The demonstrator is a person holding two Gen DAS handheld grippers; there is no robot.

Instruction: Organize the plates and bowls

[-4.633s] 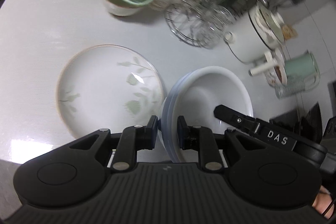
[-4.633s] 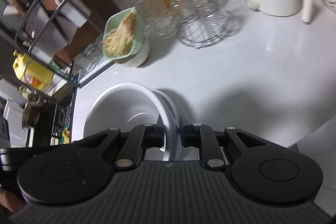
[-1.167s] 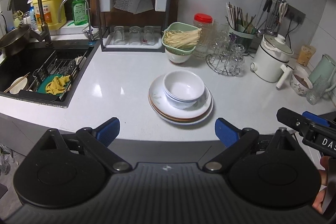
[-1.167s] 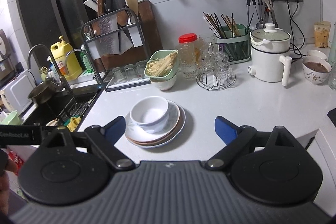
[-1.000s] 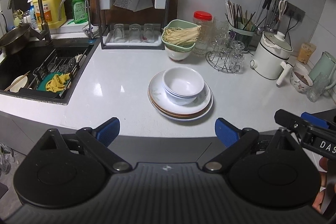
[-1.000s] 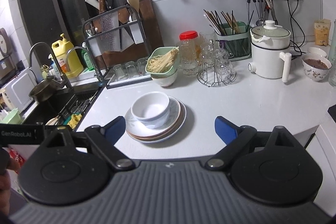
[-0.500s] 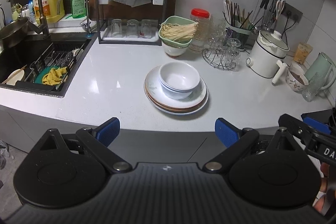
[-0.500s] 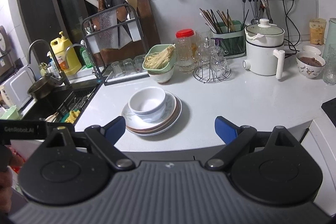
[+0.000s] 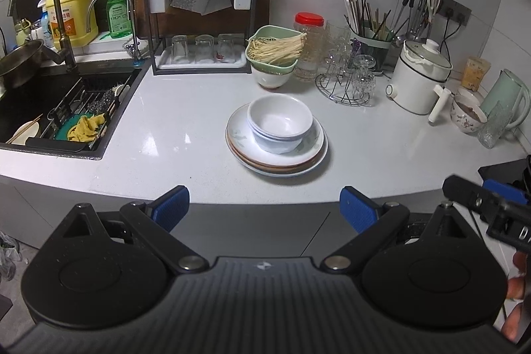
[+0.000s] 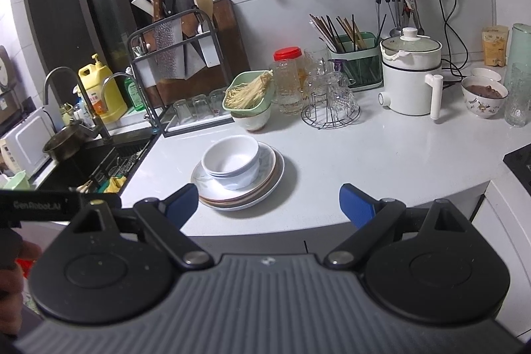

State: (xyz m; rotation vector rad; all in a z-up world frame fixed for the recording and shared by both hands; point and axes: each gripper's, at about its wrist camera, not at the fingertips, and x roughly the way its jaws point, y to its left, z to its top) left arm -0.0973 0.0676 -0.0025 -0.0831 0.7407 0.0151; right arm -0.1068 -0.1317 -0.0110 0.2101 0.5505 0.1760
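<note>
- The bowls (image 9: 280, 123), white and nested one in another, sit on the plates (image 9: 277, 156).
- The plates are white with a pale leaf pattern and brown rims, stacked on the tabletop (image 9: 179, 128).
- The stack lies ahead of both pairs of fingers, well apart.
- The left gripper (image 9: 264, 209) and right gripper (image 10: 268, 201) have fingers wide apart, holding nothing.

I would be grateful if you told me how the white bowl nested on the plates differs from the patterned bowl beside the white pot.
The white bowl is plain and empty; the patterned bowl bears small printed motifs and holds something dark. The white bowl sits nested in other bowls on the stacked plates; the patterned bowl stands directly on the counter. Both are upright, round and white-bodied.
</note>
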